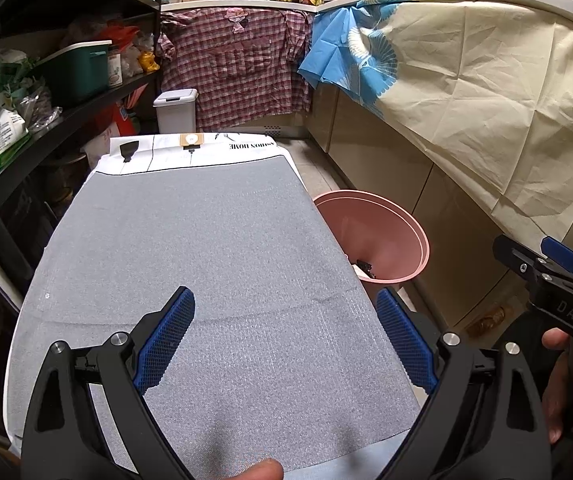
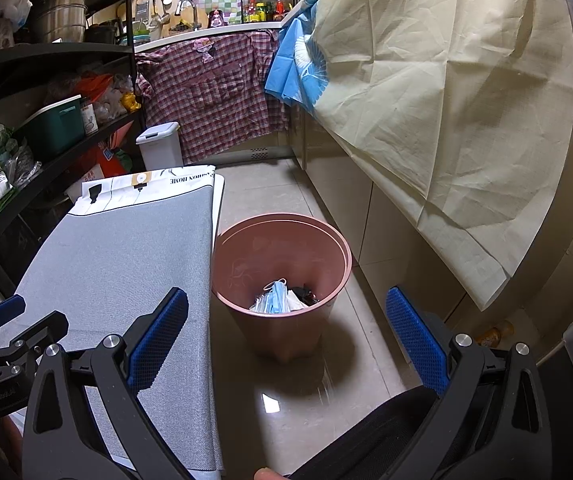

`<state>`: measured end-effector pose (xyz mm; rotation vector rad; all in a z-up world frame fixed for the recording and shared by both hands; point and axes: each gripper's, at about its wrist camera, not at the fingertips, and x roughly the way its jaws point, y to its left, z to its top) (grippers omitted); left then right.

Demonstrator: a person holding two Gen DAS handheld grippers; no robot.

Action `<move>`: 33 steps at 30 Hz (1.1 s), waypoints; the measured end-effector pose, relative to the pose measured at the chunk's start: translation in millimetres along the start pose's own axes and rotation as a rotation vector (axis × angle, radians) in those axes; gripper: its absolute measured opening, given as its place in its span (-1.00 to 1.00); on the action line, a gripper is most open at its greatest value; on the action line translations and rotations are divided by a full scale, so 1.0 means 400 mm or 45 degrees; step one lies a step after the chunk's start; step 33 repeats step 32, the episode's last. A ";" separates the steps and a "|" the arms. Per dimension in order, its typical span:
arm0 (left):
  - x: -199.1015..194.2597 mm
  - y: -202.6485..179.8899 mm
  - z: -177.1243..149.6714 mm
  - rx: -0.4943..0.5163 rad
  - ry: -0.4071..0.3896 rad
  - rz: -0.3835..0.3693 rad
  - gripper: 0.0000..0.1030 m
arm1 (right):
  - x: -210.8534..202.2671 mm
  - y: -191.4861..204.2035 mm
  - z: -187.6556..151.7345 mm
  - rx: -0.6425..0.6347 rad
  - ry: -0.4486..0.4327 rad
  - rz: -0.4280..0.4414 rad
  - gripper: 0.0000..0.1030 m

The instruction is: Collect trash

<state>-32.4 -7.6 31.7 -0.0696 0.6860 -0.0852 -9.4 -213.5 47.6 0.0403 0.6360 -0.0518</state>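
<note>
Both your grippers gape wide, holding nothing.
Your right gripper (image 2: 286, 344) faces the pink bin (image 2: 222, 276) at 12 o'clock; your left gripper (image 1: 286, 344) sees it half-hidden behind the grey mat (image 1: 190, 248).

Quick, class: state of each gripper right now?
Left gripper: open, holding nothing, over the grey mat.
Right gripper: open, empty, facing the pink bin.

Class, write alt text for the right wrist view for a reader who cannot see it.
A pink bin stands on the tiled floor beside a grey-covered table, holding a blue face mask and other crumpled trash. The right gripper, jaws open and empty, is above it.
</note>
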 end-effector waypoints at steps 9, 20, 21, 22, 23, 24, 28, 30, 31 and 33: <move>-0.003 0.000 0.003 0.012 -0.010 -0.001 0.74 | 0.000 0.000 0.001 0.000 0.001 0.001 0.89; -0.008 0.001 0.001 0.007 -0.031 -0.013 0.74 | 0.001 0.000 0.000 0.000 0.001 0.001 0.89; -0.007 0.001 0.001 0.008 -0.030 -0.017 0.74 | 0.001 0.000 0.000 -0.001 0.001 0.001 0.89; -0.007 0.000 0.001 0.008 -0.029 -0.017 0.74 | 0.000 0.000 0.000 -0.001 0.001 0.001 0.89; -0.007 0.001 0.001 0.007 -0.029 -0.017 0.74 | 0.001 0.000 0.000 -0.001 0.001 0.001 0.89; -0.007 0.001 0.001 0.005 -0.027 -0.019 0.74 | 0.001 0.000 0.000 -0.001 0.001 0.001 0.89; -0.004 0.004 -0.001 0.002 -0.016 -0.007 0.74 | 0.001 0.002 0.000 -0.001 0.002 0.001 0.89; -0.002 0.003 -0.002 0.001 -0.012 -0.005 0.74 | 0.000 0.002 0.000 0.000 0.001 0.001 0.89; -0.002 0.003 -0.002 0.002 -0.011 -0.005 0.74 | 0.000 0.002 0.000 0.000 0.002 0.001 0.89; -0.002 0.003 -0.003 0.003 -0.009 -0.006 0.74 | 0.000 0.002 0.000 0.000 0.002 0.001 0.89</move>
